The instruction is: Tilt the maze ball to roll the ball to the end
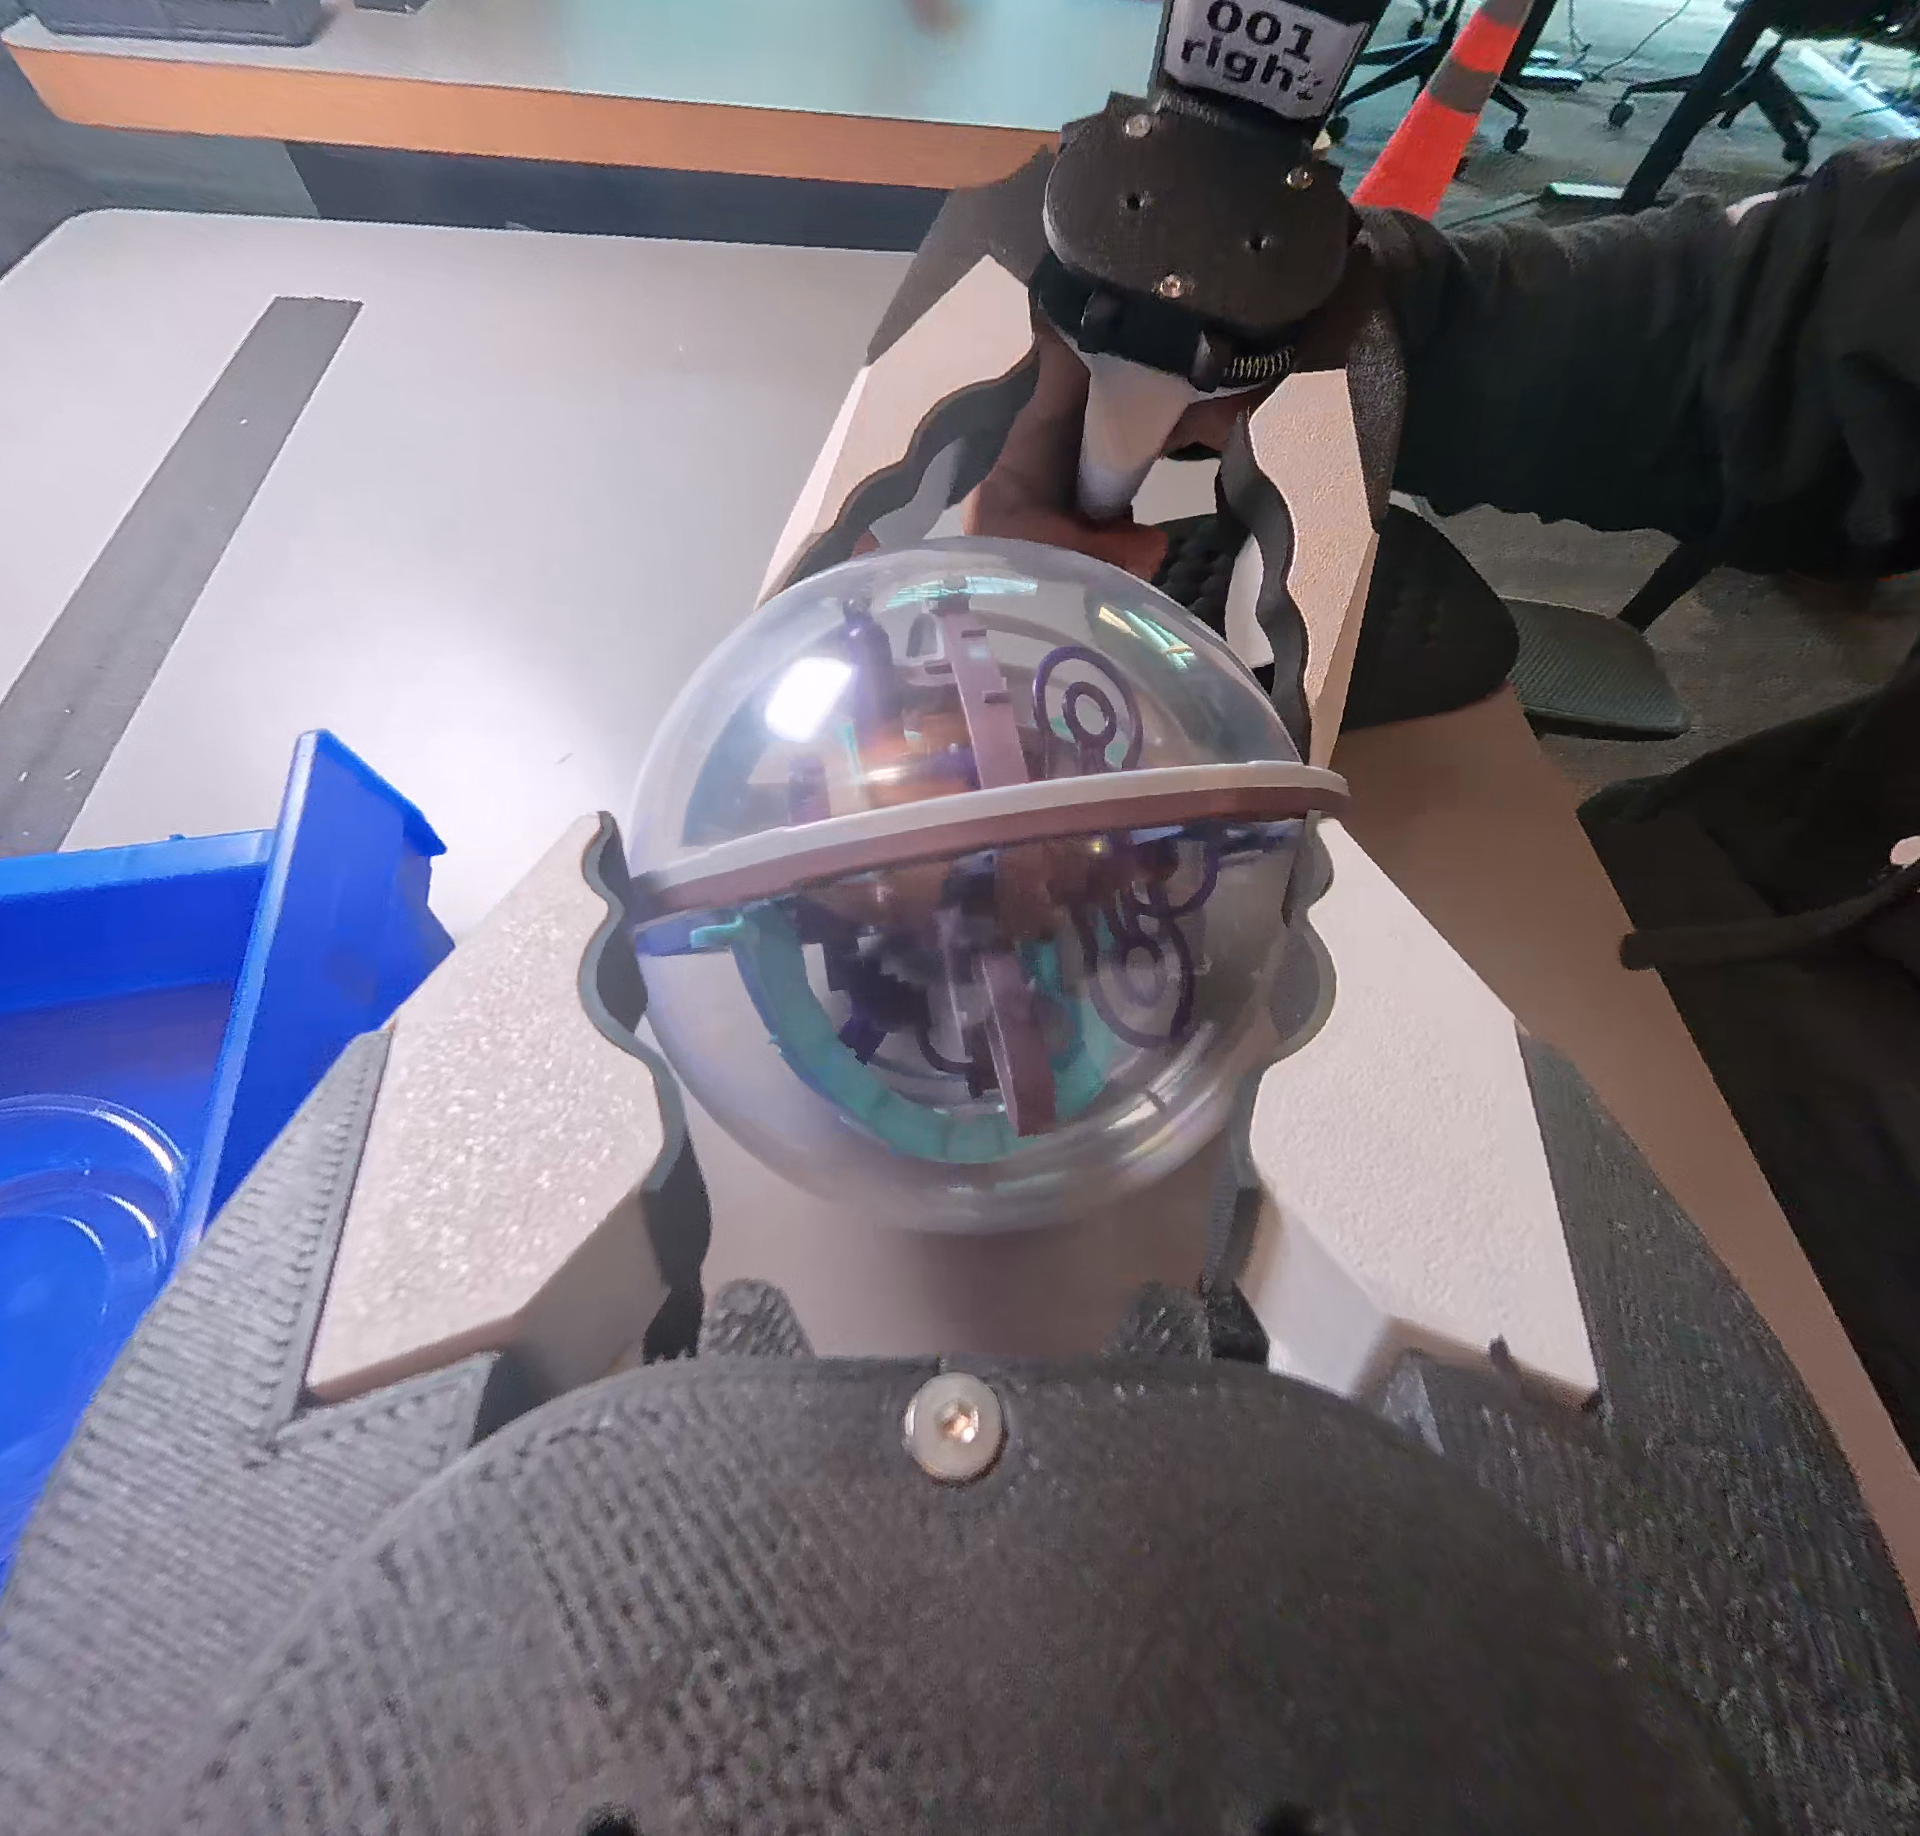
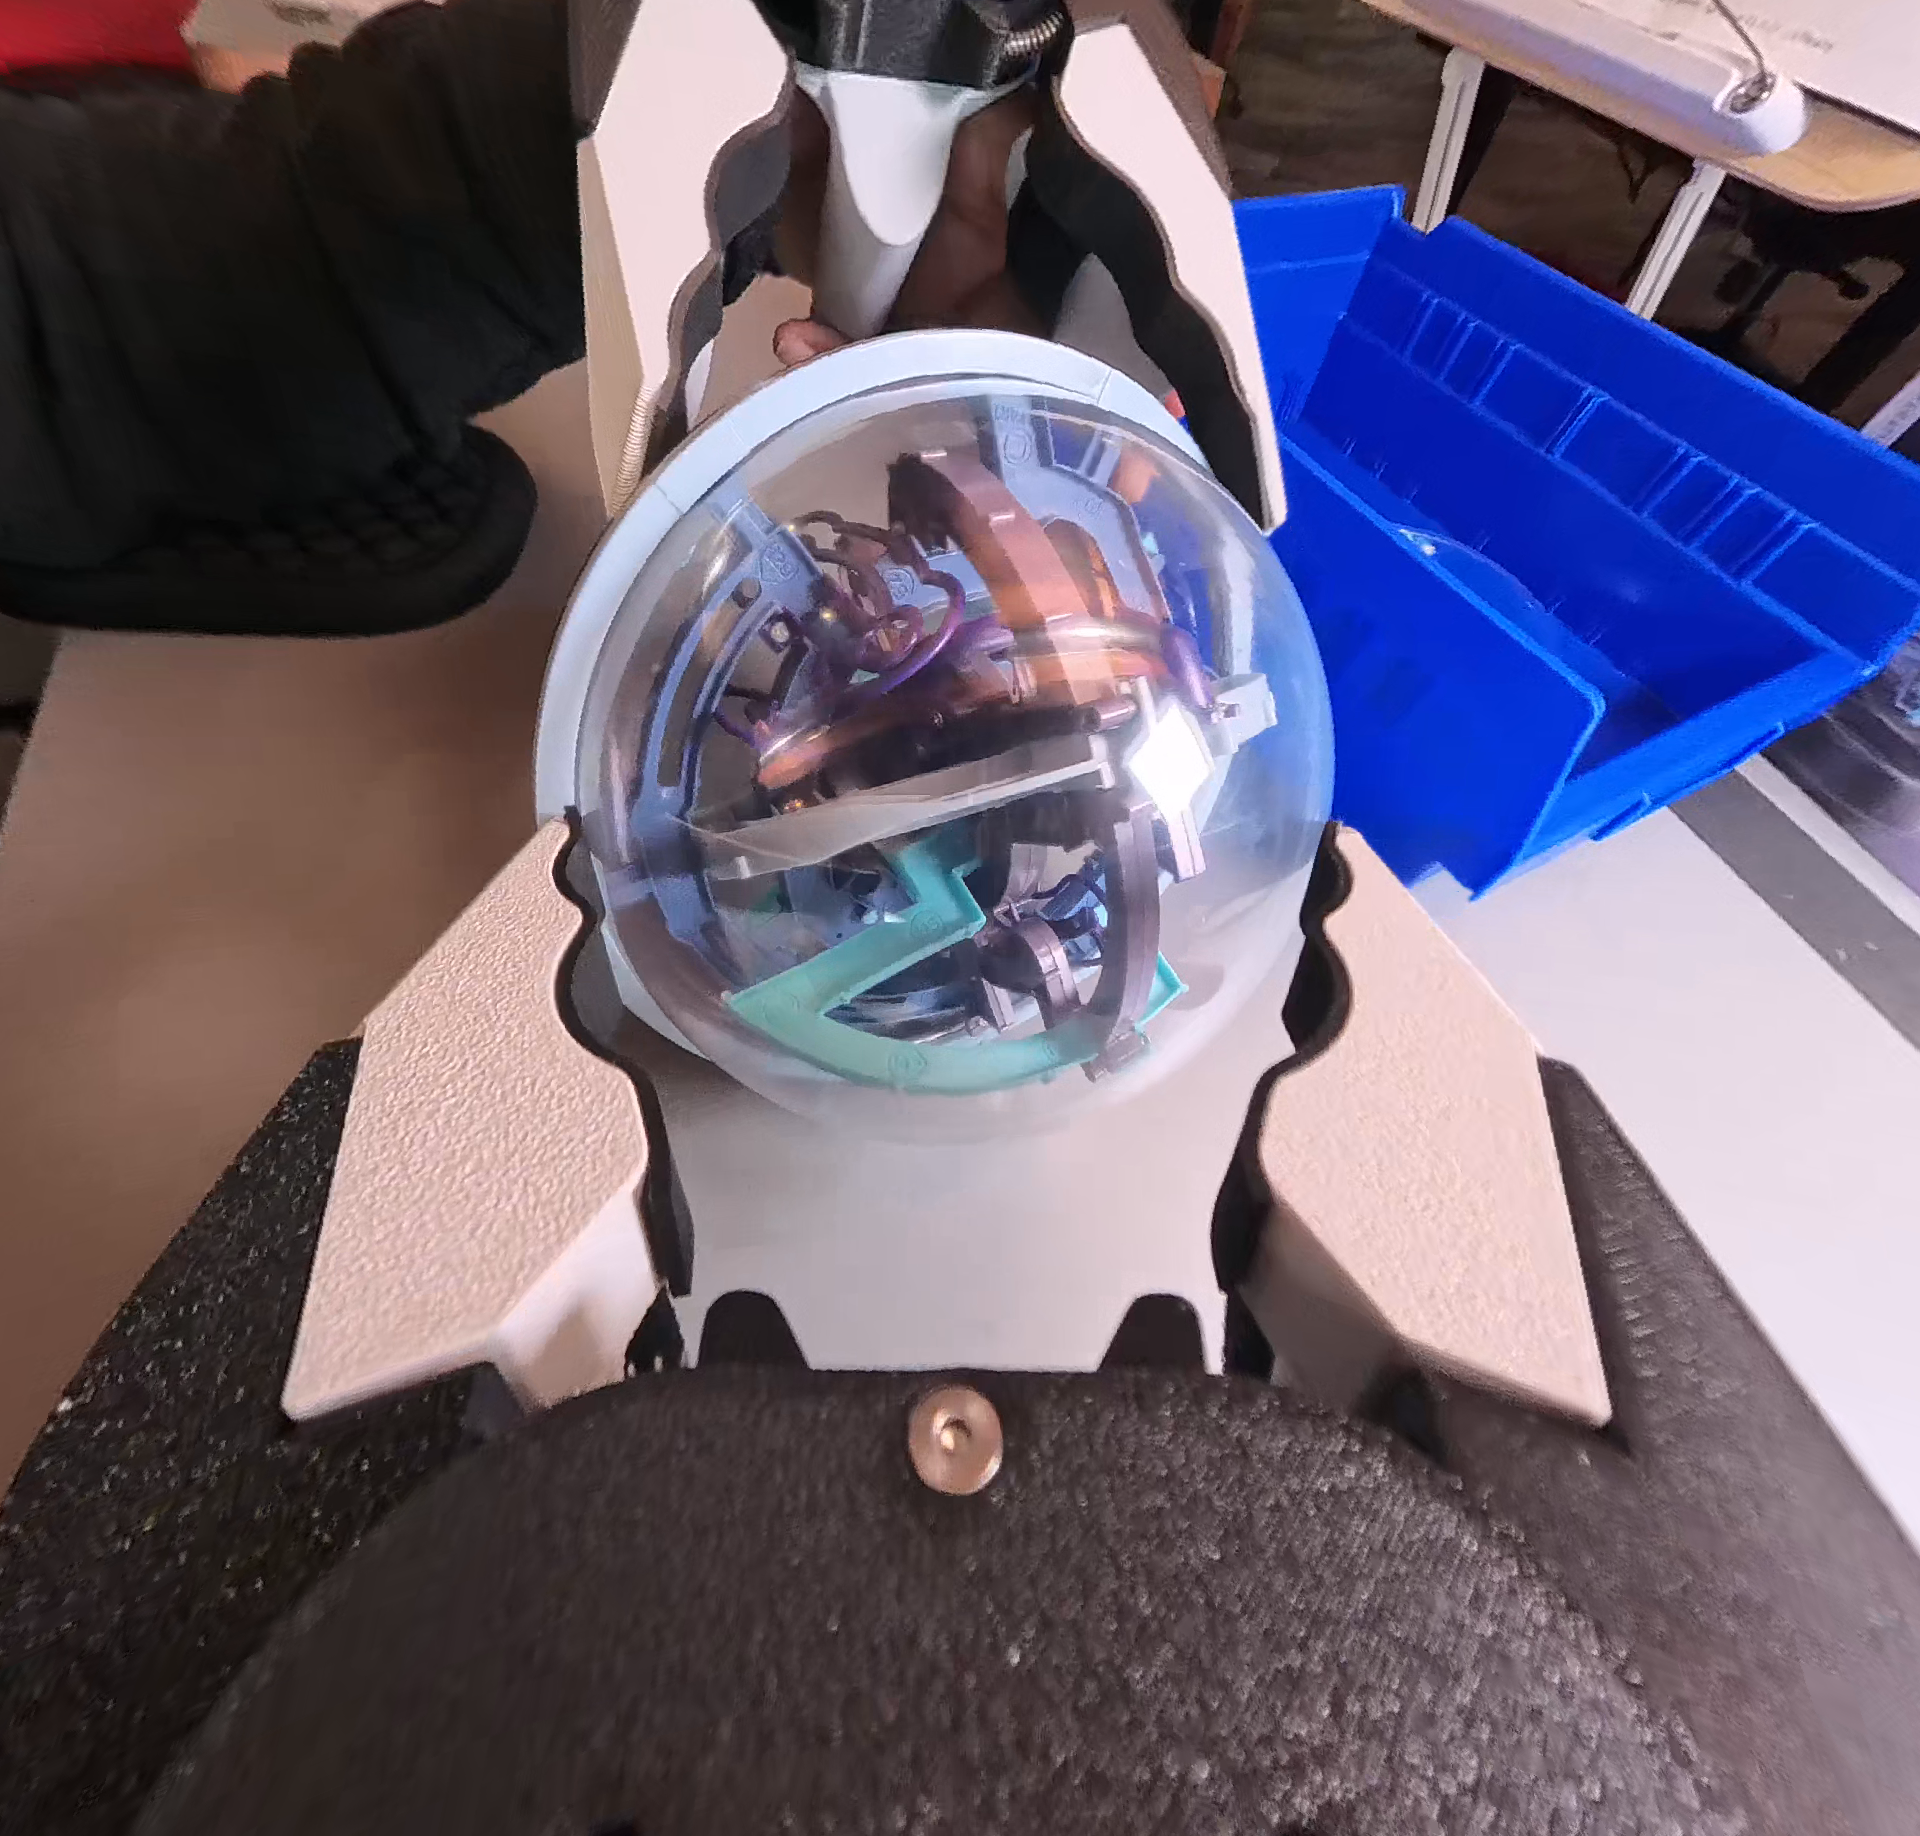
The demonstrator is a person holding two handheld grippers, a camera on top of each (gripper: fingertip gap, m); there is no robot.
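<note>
Office desks, wheeled chairs and an orange traffic cone fill the background behind our pale grey surface, where a blue plastic bin sits just beside the work. We hold the clear plastic maze ball with purple, teal and copper tracks inside between both tools, lifted just above the surface near its edge. Our left gripper is spread wide around the sphere, with its wavy dark pads pressing on opposite sides at the seam. Our right gripper comes in from the opposite side, also spread wide and pinching the globe.

As for progress, we judge the tilting to be under way: the ball is grasped and raised, yet we cannot pick out the small rolling ball among the tracks, so how near it is to the end we cannot tell. Most of the guiding seems left to do.

A sphere has no long axis; its pale equatorial rim serves instead. From the left wrist view the rim runs nearly level, rising slightly toward the right; from the right wrist view it curves round the far left side, so one clear dome faces that camera.
</note>
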